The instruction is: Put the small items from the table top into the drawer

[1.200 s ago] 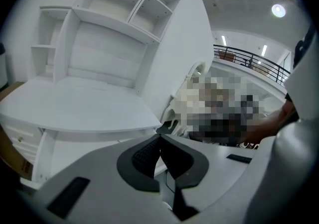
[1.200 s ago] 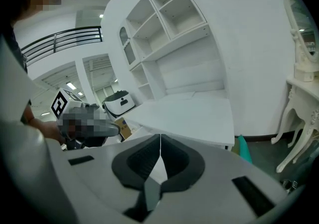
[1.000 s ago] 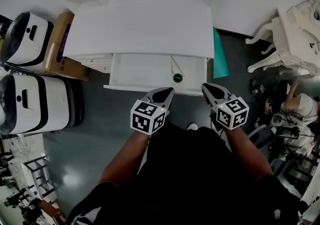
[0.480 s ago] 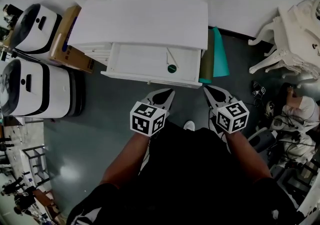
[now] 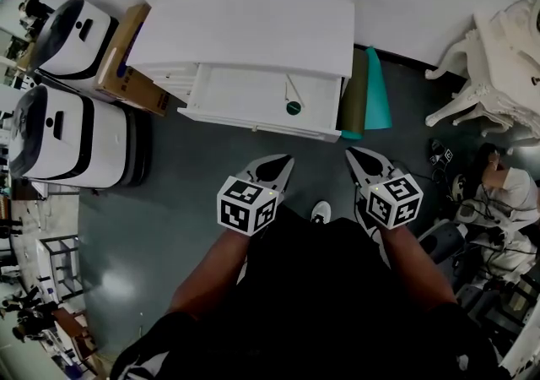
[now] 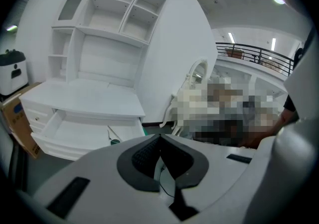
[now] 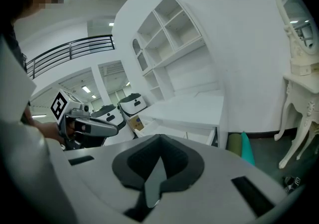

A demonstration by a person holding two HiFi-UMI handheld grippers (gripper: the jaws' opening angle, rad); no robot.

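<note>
Stepping back from the smooth white desk (image 5: 253, 28), you now see it a little farther off and more turned than a second ago. The drawer (image 5: 240, 121) remains pulled out. Inside it, near its right end, a small round green item (image 5: 293, 107) lies just beside a thin pale stick (image 5: 289, 87). Your left gripper (image 5: 274, 169) and right gripper (image 5: 359, 157) are close to your body, well apart from the drawer. Each has its dark ribbed pads pressed together on nothing. A teal roll (image 5: 377, 91) is just beside the desk.
</note>
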